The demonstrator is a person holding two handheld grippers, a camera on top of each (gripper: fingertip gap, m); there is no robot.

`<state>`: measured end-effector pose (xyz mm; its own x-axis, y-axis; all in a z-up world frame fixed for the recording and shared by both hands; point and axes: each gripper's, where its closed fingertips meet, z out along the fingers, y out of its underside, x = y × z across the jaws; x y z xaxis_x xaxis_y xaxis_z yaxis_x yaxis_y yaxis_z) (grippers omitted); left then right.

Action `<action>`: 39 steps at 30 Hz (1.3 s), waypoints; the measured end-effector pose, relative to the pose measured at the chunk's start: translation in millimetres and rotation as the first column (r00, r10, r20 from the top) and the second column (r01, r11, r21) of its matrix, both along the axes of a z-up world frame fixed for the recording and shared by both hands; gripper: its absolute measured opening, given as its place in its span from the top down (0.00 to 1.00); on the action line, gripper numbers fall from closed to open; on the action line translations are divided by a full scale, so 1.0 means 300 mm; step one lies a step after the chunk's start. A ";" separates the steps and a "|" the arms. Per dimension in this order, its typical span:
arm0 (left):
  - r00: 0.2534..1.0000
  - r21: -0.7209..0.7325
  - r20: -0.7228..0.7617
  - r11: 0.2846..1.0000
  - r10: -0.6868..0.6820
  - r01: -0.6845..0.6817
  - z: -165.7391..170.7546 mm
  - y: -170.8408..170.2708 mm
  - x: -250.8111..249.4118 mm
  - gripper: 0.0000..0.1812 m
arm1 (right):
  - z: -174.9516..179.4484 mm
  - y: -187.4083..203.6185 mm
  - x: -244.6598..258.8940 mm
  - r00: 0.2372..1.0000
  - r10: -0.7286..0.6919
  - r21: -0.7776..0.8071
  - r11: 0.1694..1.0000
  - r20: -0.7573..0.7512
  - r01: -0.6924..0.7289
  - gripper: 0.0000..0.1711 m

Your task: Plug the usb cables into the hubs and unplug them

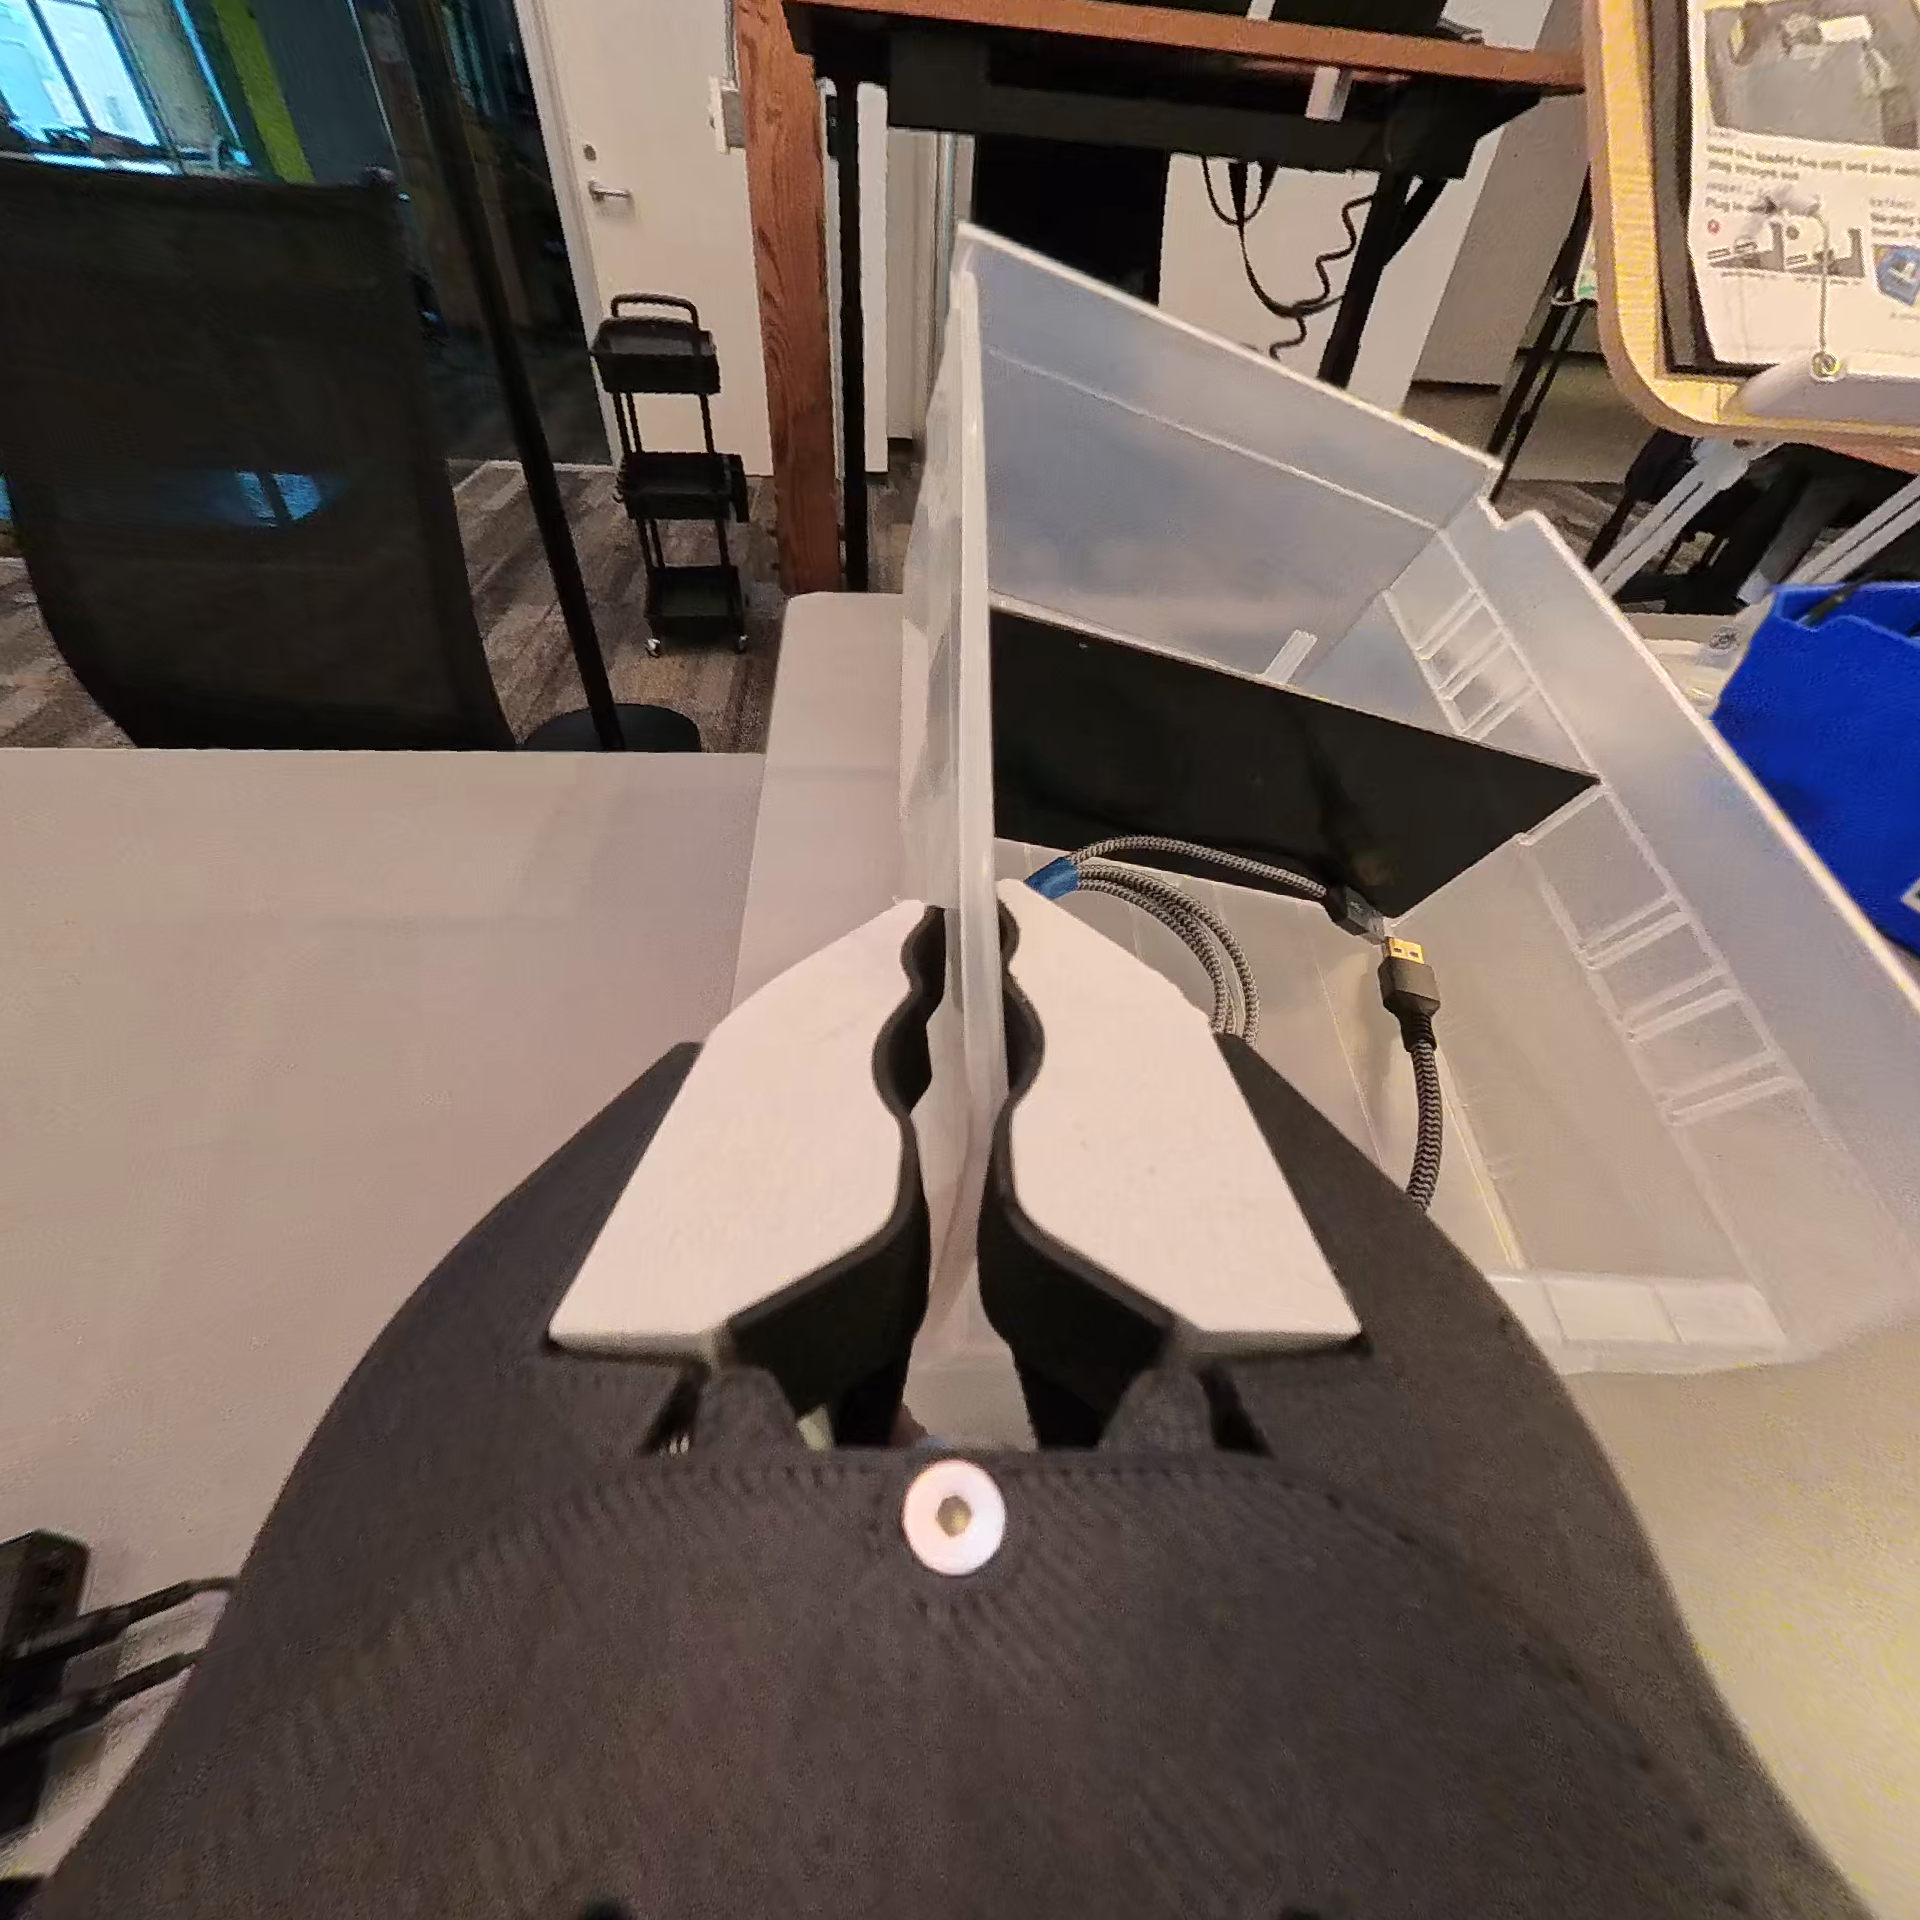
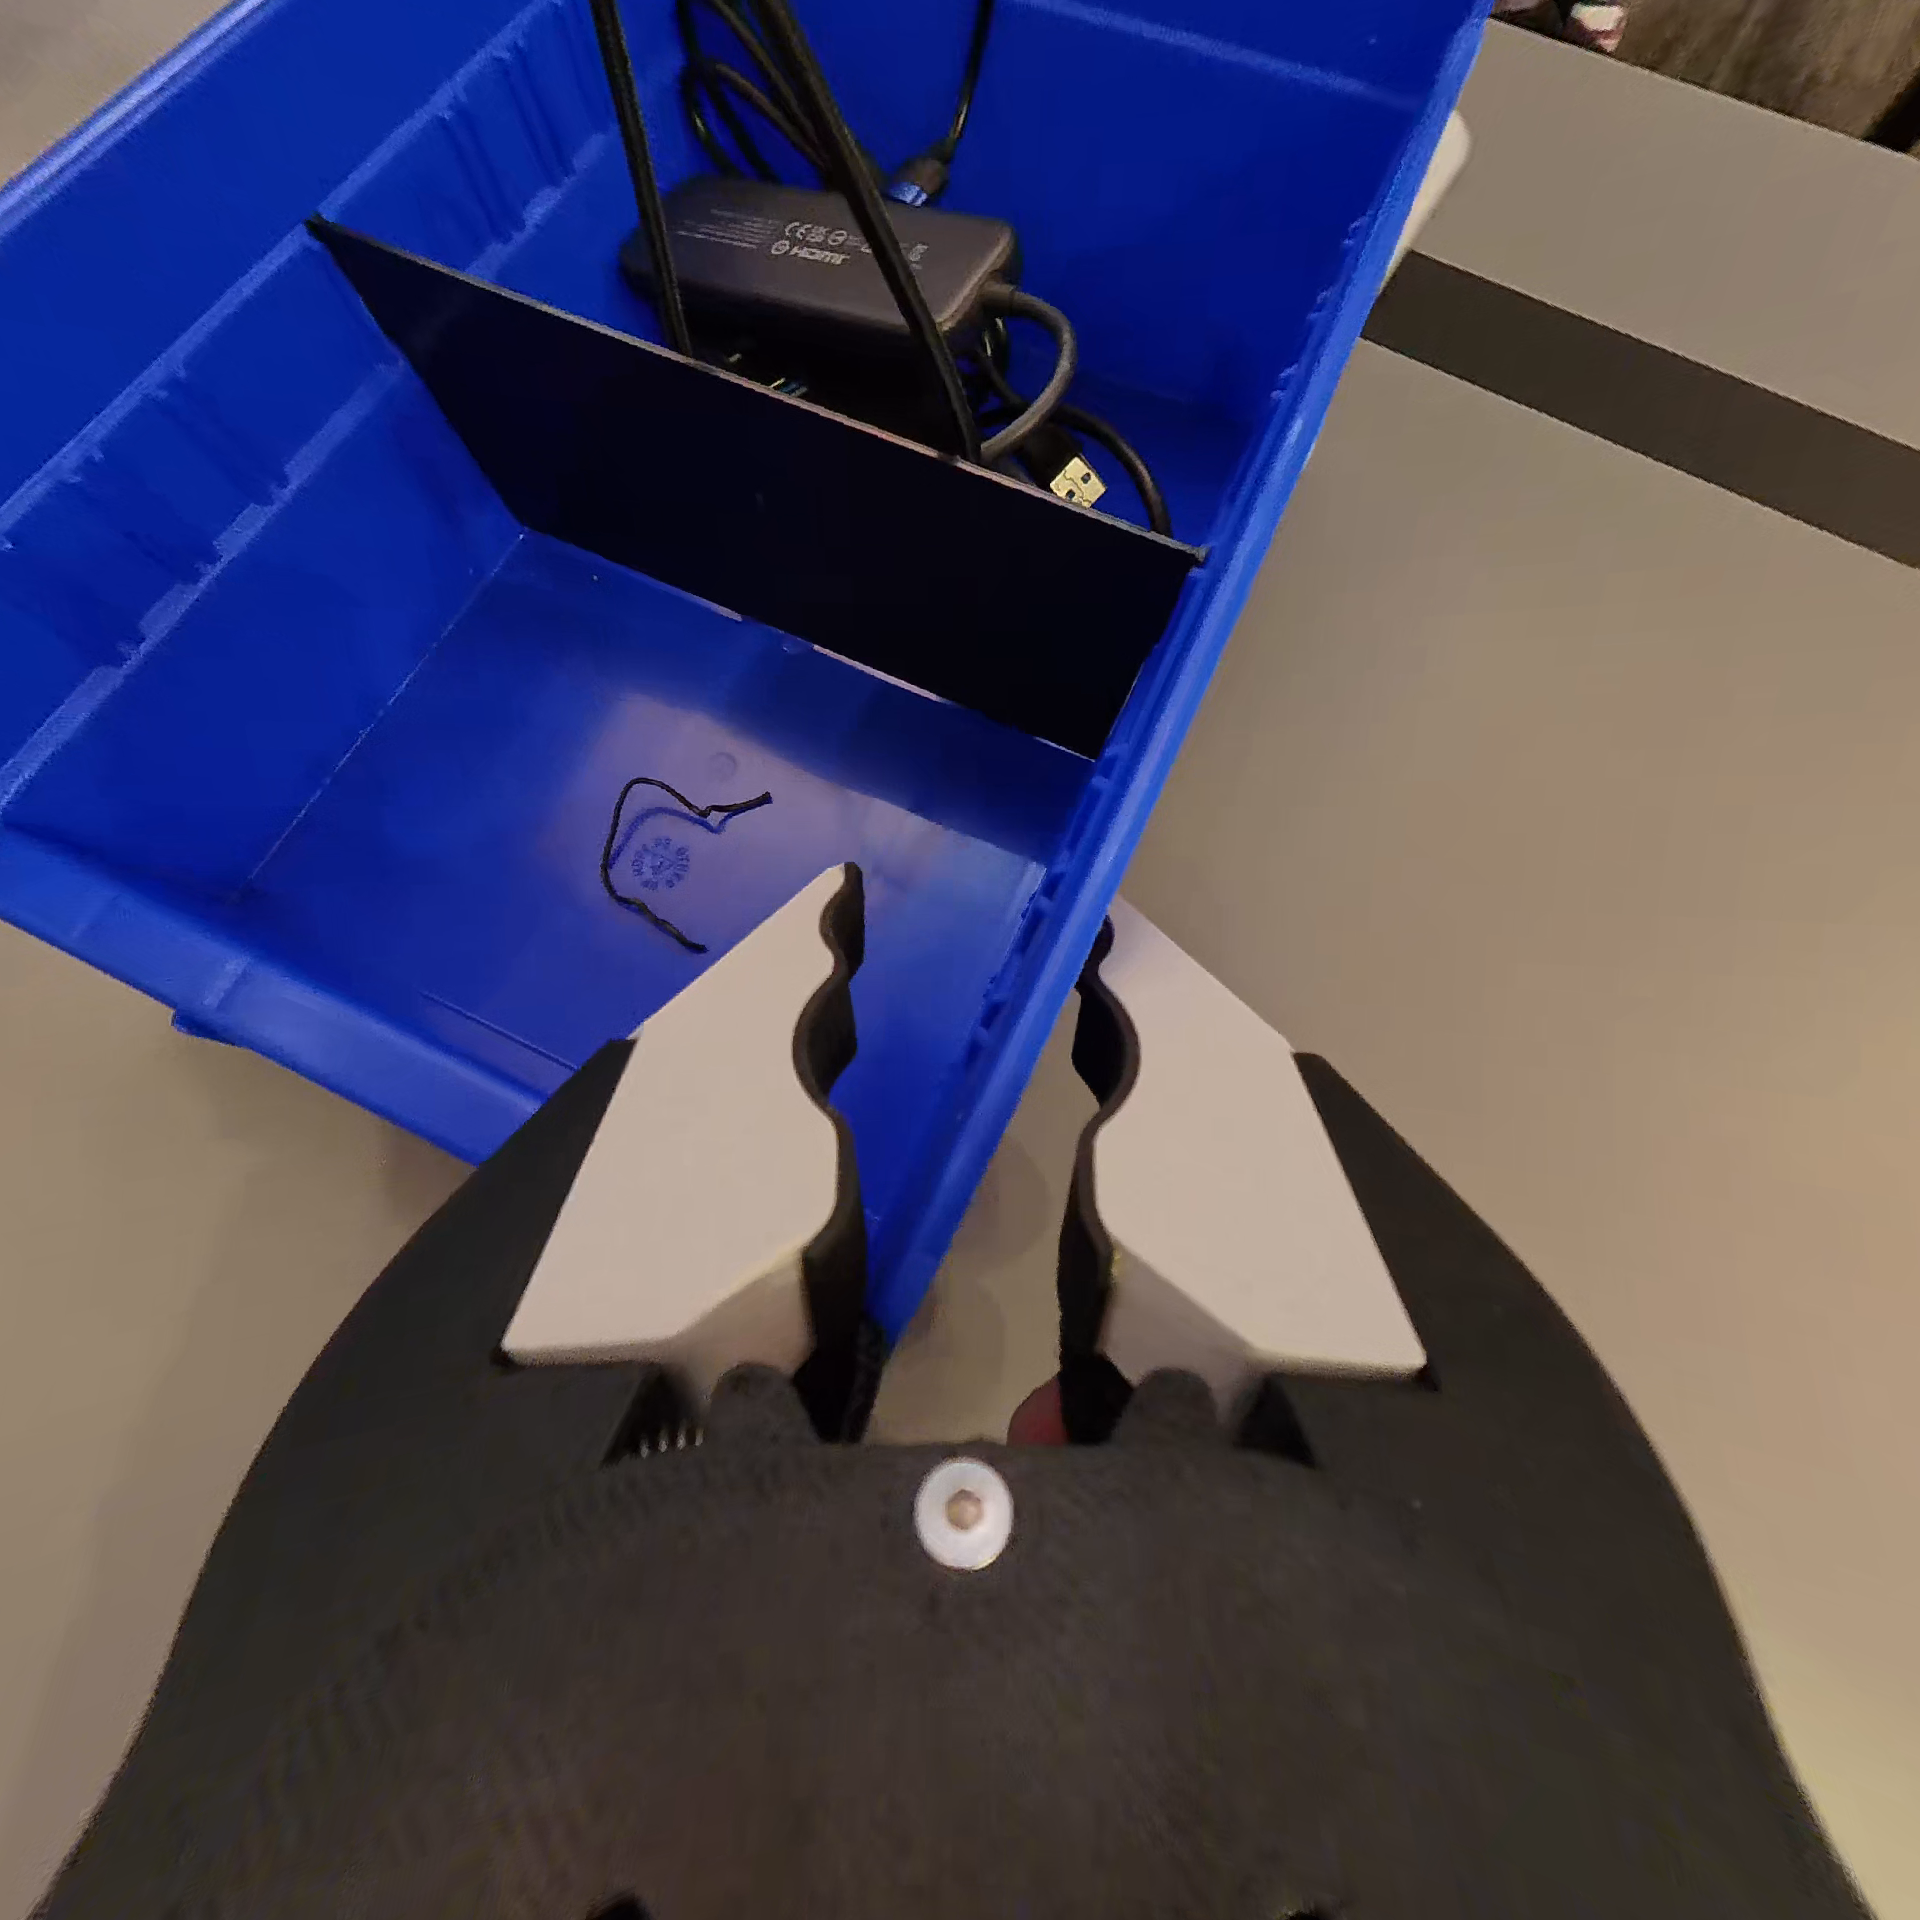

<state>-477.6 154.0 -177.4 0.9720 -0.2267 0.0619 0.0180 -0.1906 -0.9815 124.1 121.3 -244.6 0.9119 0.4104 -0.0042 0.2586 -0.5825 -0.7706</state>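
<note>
Progress looks nil. Left wrist view: left tool [image 1: 971,940] clamped on clear plastic bin [image 1: 1351,540] wall; grey braided usb cable [image 1: 1418,1049] lies loose inside. Right wrist view: right tool [image 2: 971,925] straddles blue plastic bin [image 2: 1226,665] wall, contact unclear; black hub [image 2: 821,255] behind divider, one gold plug [image 2: 1077,483] free.

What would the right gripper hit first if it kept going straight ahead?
The right gripper already straddles the blue bin's side wall; going on, it would likely slide along that wall toward the black divider.
</note>
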 end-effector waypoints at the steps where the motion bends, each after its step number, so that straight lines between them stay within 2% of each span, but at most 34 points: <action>1: 1.000 0.004 0.001 1.000 0.006 -0.006 0.000 -0.007 -0.012 0.97 | 0.000 0.006 -0.033 1.000 0.012 -0.001 1.000 -0.004 -0.012 0.78; 6: 0.999 0.015 -0.014 0.999 0.033 -0.033 0.002 -0.039 -0.061 0.97 | 0.001 0.051 -0.172 0.999 0.052 0.003 0.999 -0.010 -0.052 0.78; 18: 0.994 0.039 -0.036 0.994 0.100 -0.098 0.011 -0.111 -0.154 0.97 | -0.001 0.143 -0.433 0.994 0.102 0.033 0.994 -0.041 -0.100 0.87; 24: 0.987 0.072 0.014 0.985 0.158 -0.158 0.002 -0.147 -0.208 0.97 | -0.010 0.155 -0.564 0.986 0.116 0.023 0.993 -0.117 -0.114 0.84; 30: 0.978 0.082 0.032 0.975 0.206 -0.208 0.009 -0.176 -0.275 0.97 | -0.004 0.121 -0.754 0.959 0.193 0.008 0.981 -0.207 -0.196 0.66; 39: 0.962 0.161 0.030 0.948 0.272 -0.273 0.111 -0.237 -0.345 0.97 | 0.003 0.067 -0.970 0.924 0.298 0.014 0.953 -0.238 -0.304 0.49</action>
<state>-581.1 83.0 -144.2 0.9978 0.0391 0.0539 0.0546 -0.0156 -0.9984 -166.9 141.4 -243.8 0.7173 0.6625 -0.2157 0.2379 -0.5238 -0.8179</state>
